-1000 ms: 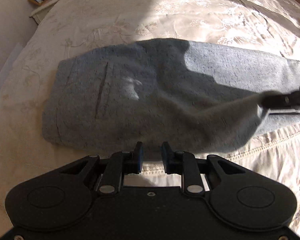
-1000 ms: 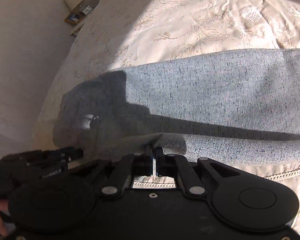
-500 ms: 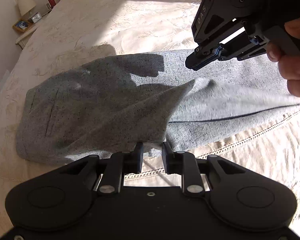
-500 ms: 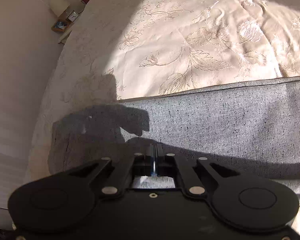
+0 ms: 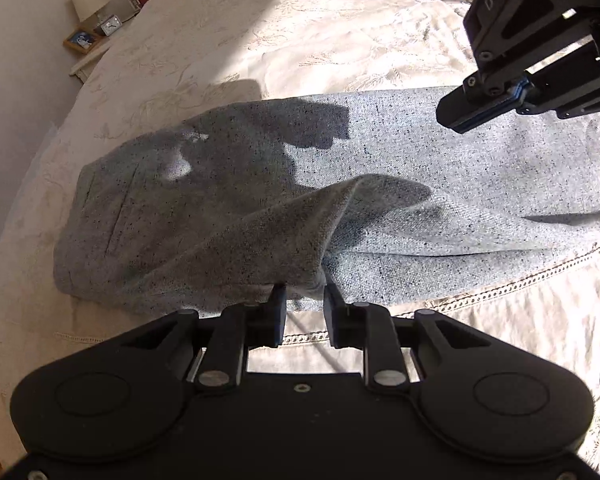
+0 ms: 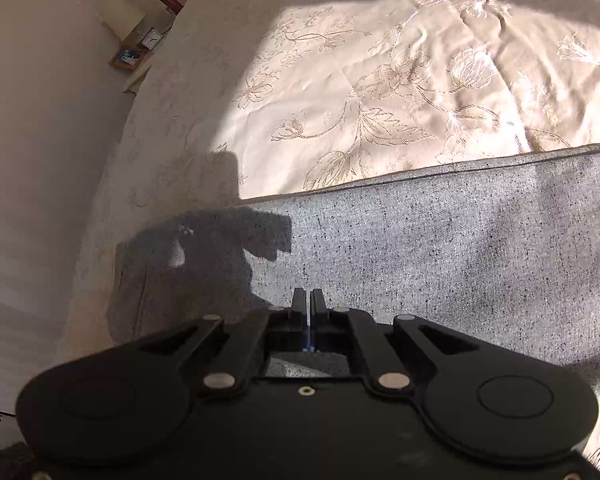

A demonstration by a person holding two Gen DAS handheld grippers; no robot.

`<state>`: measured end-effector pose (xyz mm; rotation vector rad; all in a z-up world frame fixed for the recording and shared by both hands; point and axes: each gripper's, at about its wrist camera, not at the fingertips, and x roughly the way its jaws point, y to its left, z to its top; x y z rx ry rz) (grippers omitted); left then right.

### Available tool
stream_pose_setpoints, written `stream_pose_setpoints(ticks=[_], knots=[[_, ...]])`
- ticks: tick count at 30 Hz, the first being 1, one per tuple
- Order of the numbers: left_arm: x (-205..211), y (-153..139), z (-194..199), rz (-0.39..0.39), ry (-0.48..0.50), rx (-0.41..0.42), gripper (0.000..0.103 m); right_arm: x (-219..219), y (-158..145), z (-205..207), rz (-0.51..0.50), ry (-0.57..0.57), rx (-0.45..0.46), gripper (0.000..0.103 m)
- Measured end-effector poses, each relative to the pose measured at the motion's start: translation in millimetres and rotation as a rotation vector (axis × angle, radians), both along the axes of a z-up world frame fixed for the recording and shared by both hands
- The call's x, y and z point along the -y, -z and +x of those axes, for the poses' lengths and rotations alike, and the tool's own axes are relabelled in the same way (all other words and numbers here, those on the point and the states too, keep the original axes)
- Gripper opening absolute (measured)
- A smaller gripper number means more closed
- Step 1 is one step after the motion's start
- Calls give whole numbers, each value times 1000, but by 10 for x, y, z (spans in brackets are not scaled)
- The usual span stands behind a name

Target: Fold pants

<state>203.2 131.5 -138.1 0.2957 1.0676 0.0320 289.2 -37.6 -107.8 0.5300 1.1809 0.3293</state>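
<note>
The speckled grey woven pants [image 5: 400, 184] lie flat across the cream embroidered bedspread [image 5: 320, 40], the waist end toward nine o'clock in the left wrist view and the legs running off toward three o'clock. A loose flap of the same grey cloth [image 5: 300, 232] stands up in a peak near the middle, just above the left gripper [image 5: 304, 300].

The left gripper sits at six o'clock with its two black fingers [image 5: 278, 304] partly apart; the hem of the raised flap hangs right at the fingertips, but it is hard to tell whether the pads press on it or the cloth only rests in front of them.

The right gripper [image 5: 456, 114] hangs at two o'clock over the pant legs. In its own view the right gripper [image 6: 309, 300] has its jaws drawn together with only a thin slit between them and nothing caught there, the grey cloth lying beneath it.

At eleven o'clock, beyond the bed's edge, a small bedside table [image 5: 88, 56] carries a lamp with a pale shade [image 5: 90, 0], a small clock [image 5: 111, 26] and a framed picture [image 5: 82, 40].
</note>
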Motion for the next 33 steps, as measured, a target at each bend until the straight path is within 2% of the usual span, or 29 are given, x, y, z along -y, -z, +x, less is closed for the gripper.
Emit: stream_pose_setpoints(ticks=[8,14,21,22,23,25,28,30,31,32,33], knots=[[41,38,100,27,-70,5,32,263,-48,-478,-21,-3,-13,4],[172,20,61,59,-55,26,32,370,21,-849,-23,17,-55,4],[112,60,190,62,-129,-11,34,384,29,-1099,-30,6,-77,4],[90,50,211,59,-124,-14,32,377,28,-1121,-36,-1,-77,5],[65,35,244,53,-108,-34,22,372,32,-1137,-39,-5,-77,5],[-9,-18,273,35,-99,-82,12,371,47,-1174,-40,-9,-82,5],[-200,-218,221,-6,-102,-134,10,376,72,-1233,-41,-12,-93,5],[-357,-355,106,-63,-72,-163,10,379,85,-1271,-45,-15,-96,5],[-409,-374,55,-68,-63,-180,10,384,99,-1290,-43,-13,-101,5],[-442,-348,-24,-56,-51,-204,2,388,116,-1304,-39,-11,-107,5],[-450,-303,-81,-10,-46,-218,1,391,130,-1317,-35,-8,-113,5]])
